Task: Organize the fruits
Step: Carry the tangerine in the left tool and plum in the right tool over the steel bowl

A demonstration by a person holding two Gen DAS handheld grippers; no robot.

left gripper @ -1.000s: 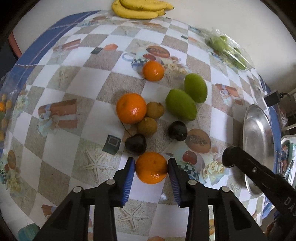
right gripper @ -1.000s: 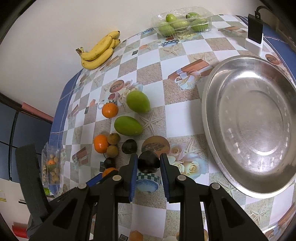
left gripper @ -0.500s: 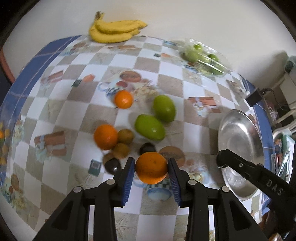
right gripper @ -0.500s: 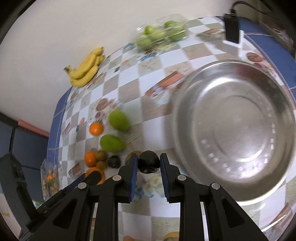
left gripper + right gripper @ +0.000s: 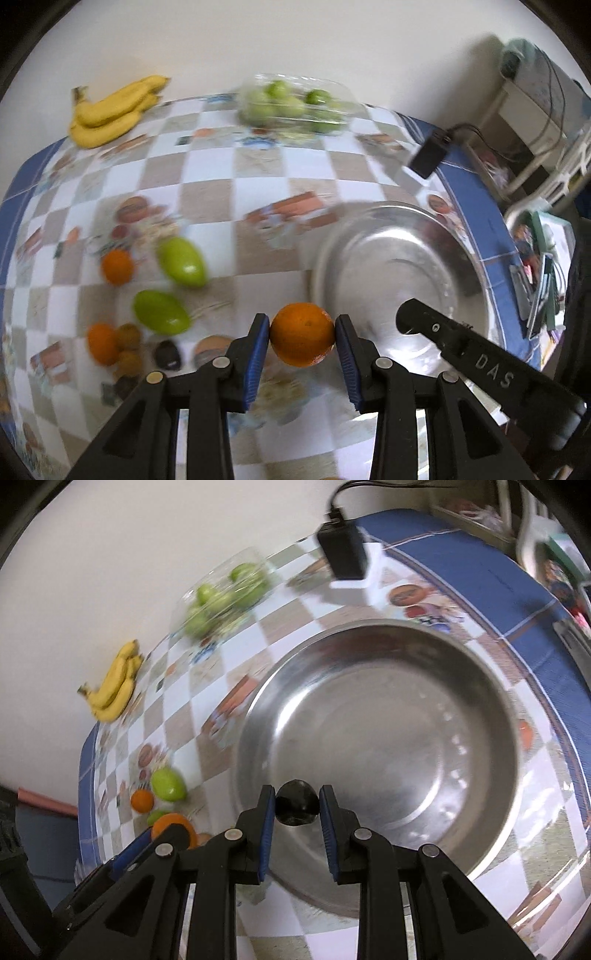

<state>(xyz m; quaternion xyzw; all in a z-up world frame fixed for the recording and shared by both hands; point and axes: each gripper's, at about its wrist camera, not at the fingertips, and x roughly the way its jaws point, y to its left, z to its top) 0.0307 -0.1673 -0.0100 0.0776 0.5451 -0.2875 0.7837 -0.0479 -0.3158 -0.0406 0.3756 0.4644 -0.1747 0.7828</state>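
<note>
Checkered tablecloth w/ bananas at far left. Left gripper clamped on an orange — held off the cloth beside the steel bowl. Right gripper clamped on a dark fruit over the bowl's near side.

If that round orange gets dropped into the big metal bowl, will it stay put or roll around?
It will probably roll: the round orange has no flat side, and the shiny steel bowl looks smooth and curves inward. It would likely settle near the middle. The left gripper pinches it only at two sides, so it may slip.
</note>
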